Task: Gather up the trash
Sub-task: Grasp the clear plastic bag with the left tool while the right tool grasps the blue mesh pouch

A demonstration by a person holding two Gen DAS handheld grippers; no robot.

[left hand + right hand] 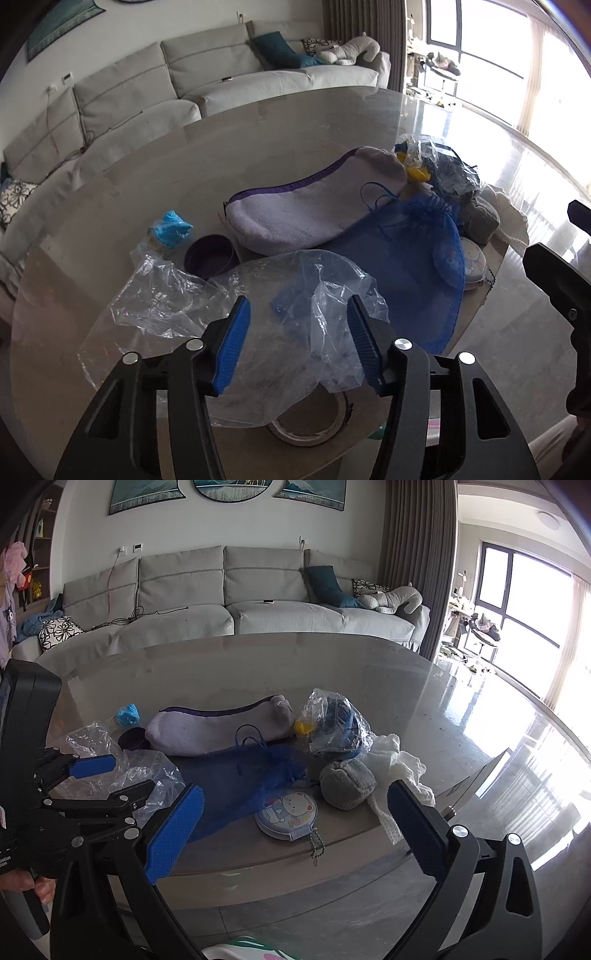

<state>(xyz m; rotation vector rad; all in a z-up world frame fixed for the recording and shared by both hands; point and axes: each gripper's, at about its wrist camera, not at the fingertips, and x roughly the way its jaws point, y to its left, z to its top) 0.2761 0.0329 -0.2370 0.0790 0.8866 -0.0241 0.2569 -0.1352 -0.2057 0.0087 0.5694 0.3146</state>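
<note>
A crumpled clear plastic bag [207,295] lies on the glass table [295,122] near its front left. My left gripper [295,343] is open just above it, with part of the plastic between the blue pads, not pinched. The bag also shows in the right wrist view [147,771], with the left gripper [110,779] over it. A small blue wad [171,229] lies further left. A second clear bag with blue and yellow contents [332,723] sits at mid table. My right gripper [295,830] is open and empty at the table's front edge.
A lilac pouch [306,206], a blue mesh bag [424,273], a purple cup [210,254], a grey pad [347,782], a white cloth [395,764] and a round bear case [288,816] lie on the table. A tape roll [310,421] lies under the glass. A grey sofa stands behind.
</note>
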